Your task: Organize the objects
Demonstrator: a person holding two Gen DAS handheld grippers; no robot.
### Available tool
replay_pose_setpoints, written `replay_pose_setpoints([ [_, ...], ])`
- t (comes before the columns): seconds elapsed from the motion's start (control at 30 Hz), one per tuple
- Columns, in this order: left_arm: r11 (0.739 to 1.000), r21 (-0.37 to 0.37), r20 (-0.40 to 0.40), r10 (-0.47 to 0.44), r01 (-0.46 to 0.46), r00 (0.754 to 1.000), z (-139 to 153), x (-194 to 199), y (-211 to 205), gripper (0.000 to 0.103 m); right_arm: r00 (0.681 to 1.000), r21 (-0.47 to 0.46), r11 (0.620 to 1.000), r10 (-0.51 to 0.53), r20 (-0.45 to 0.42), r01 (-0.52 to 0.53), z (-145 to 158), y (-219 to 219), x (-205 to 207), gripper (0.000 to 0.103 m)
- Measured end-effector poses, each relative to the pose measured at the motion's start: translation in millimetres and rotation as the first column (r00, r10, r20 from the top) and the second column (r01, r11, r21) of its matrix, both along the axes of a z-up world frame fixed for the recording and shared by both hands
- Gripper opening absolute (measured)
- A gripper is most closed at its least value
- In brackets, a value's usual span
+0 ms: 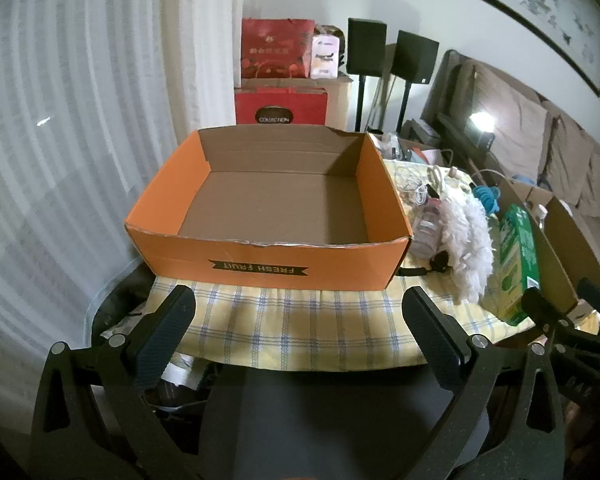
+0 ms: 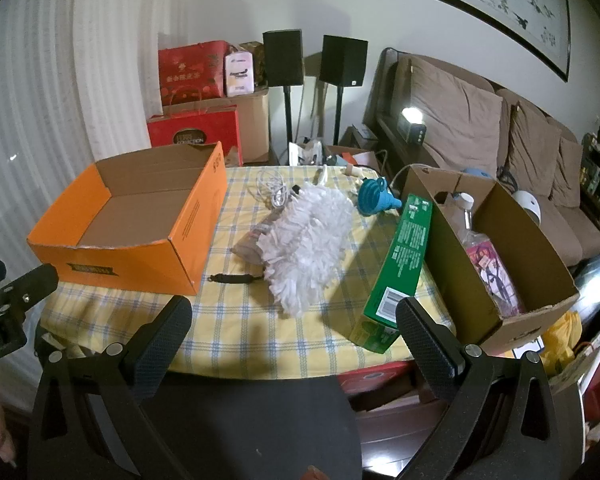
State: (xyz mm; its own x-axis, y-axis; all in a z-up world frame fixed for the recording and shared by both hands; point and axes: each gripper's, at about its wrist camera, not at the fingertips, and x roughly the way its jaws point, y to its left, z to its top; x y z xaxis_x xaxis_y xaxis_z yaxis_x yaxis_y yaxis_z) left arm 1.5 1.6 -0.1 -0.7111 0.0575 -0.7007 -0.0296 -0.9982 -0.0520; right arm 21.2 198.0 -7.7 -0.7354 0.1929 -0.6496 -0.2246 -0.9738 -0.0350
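An empty orange "FRESH FRUIT" box (image 1: 268,258) (image 2: 140,264) stands on the left of the checked tablecloth (image 2: 236,320). My left gripper (image 1: 299,306) is open and empty just in front of it. A white fluffy duster (image 2: 308,240) (image 1: 466,236) lies mid-table with a black strap (image 2: 232,278). A green carton (image 2: 400,268) (image 1: 516,264) leans against a brown cardboard box (image 2: 452,272). A blue funnel (image 2: 378,196), white cable (image 2: 272,188) and a bottle (image 1: 428,224) lie behind. My right gripper (image 2: 294,306) is open and empty at the table's near edge.
The brown box holds a clear bottle (image 2: 466,212) and a pink packet (image 2: 492,268). Red gift bags (image 2: 192,72) and two speakers (image 2: 284,58) stand behind the table. A brown sofa (image 2: 500,136) is at the right, curtains at the left.
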Motion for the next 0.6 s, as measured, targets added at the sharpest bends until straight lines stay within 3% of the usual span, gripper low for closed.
replay_pose_setpoints([
  [0.6, 0.999, -0.015, -0.003, -0.037, 0.037, 0.999, -9.0, 2.7, 0.0, 0.103, 1.000, 0.019, 1.000, 0.000, -0.026, 0.001, 7.7, 0.6, 1.6, 0.103],
])
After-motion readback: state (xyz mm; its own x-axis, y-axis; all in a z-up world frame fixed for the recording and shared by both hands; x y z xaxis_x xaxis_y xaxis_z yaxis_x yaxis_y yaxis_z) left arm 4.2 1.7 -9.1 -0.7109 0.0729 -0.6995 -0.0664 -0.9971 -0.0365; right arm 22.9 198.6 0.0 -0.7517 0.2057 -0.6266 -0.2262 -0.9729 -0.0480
